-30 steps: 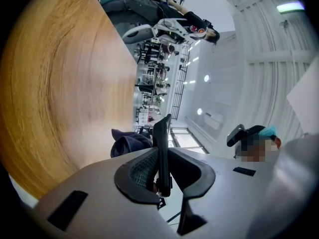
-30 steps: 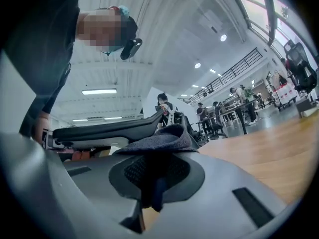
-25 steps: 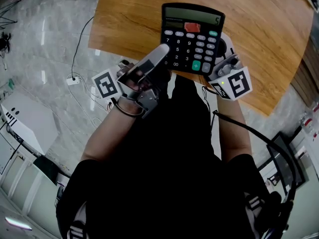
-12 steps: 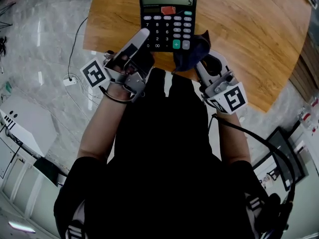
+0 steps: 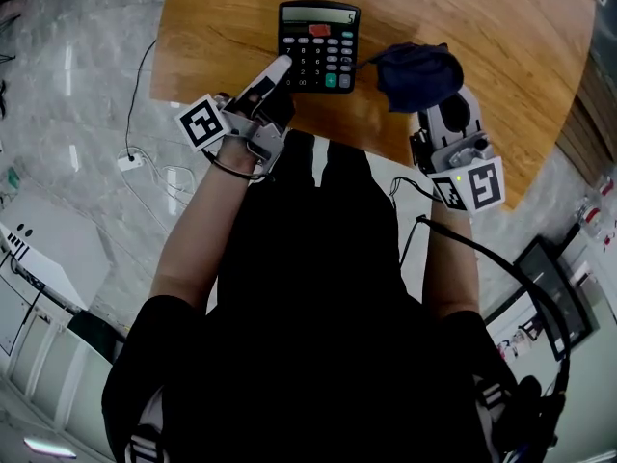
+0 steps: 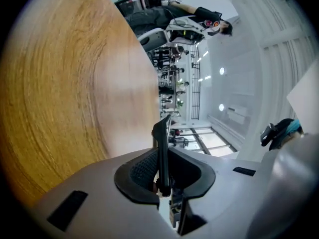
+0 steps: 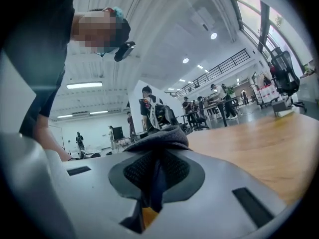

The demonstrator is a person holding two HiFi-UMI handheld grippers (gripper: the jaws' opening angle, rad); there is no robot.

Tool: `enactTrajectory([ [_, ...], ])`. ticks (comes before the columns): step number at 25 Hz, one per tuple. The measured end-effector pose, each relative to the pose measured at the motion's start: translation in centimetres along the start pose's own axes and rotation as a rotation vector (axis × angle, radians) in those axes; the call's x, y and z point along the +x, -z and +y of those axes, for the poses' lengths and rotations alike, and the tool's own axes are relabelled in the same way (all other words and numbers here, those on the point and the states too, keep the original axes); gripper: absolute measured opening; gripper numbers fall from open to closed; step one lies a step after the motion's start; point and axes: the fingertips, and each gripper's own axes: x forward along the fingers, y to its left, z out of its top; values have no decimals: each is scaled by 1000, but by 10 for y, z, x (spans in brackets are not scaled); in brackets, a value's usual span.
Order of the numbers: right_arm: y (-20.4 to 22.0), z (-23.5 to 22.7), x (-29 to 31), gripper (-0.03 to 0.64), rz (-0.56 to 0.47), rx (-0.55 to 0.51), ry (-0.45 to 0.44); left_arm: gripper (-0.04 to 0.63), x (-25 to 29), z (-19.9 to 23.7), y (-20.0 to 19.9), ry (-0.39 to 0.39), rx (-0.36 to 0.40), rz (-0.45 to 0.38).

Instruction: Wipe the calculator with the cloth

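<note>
A black desk calculator with a red key and a green key lies flat over the round wooden table. My left gripper is shut on its near left corner. In the left gripper view the calculator shows edge-on as a thin black strip clamped between the pads. A dark blue cloth is bunched to the right of the calculator, apart from it. My right gripper is shut on it. In the right gripper view the cloth bulges out over the jaws.
The table's near edge runs just under both grippers. Grey marble floor lies to the left, with a black cable and a white socket block. Dark equipment stands low at the right. People stand in the hall far beyond.
The calculator has sunk from close under the camera down to the table, my left gripper with it. My right gripper has carried the cloth off the calculator's right side, out to the right.
</note>
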Motion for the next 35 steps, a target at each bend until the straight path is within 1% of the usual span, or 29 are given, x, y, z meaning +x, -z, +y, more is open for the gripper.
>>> enactTrajectory([
  [2,13,-5,6,37,55,-15,31,69,2,16,2,-37,17,6],
  [5,45,-12,13,37,162,10,61,69,3,35,3,-93,50,14],
  [7,66,-12,17,37,240,-9,74,69,4,42,4,-122,69,20],
  [10,100,-12,22,37,381,-49,102,69,4,45,3,-136,95,26],
  [13,131,-19,21,37,558,-102,172,69,4,47,3,-149,173,50],
  [15,143,-29,15,37,660,-141,237,71,3,48,3,-159,204,62],
  [17,151,-37,9,37,749,-174,278,72,2,48,3,-170,221,66],
  [20,158,-39,6,37,844,-209,279,78,3,49,2,-215,276,76],
  [23,158,-38,8,38,880,-208,265,83,5,52,3,-290,343,117],
  [27,156,-39,6,38,865,-176,267,101,3,58,4,-416,459,174],
  [28,155,-39,4,38,864,-172,266,106,3,59,4,-456,495,185],
  [31,151,-38,0,38,860,-156,256,112,1,67,5,-575,635,234],
  [33,148,-36,-1,38,852,-139,251,114,-1,69,7,-614,703,263],
  [35,145,-34,-2,40,847,-127,248,115,-3,70,8,-635,749,275],
])
